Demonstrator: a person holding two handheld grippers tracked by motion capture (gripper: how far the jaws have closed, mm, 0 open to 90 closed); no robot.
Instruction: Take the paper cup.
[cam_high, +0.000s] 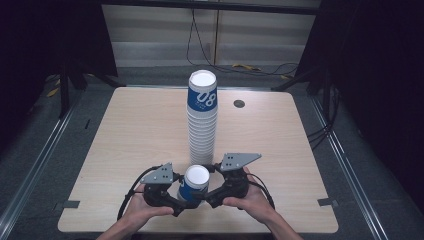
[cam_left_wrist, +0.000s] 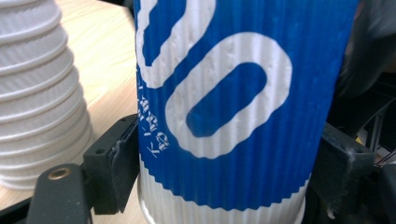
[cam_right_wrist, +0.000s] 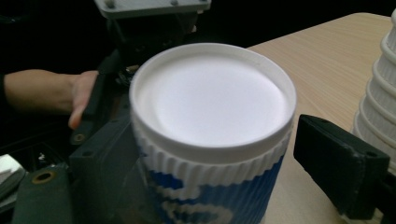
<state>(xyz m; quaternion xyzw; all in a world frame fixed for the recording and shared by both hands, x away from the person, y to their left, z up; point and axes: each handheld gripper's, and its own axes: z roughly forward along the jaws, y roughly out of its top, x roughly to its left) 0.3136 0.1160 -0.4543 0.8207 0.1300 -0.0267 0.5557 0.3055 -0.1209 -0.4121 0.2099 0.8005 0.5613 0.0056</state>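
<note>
My left claw (cam_high: 186, 196) is clamped on the upturned blue cup (cam_high: 194, 183), which stands between my right claw's (cam_high: 212, 189) parted jaws.

We read "08" in white on the blue band of the top cup (cam_high: 203, 97) of the stack (cam_high: 202, 127); the same white numerals show large on the held cup (cam_left_wrist: 233, 107).

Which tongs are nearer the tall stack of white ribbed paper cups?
Right tongs, just right of the stack's base; the left tongs sit lower left, gripping the single blue-and-white cup.
</note>
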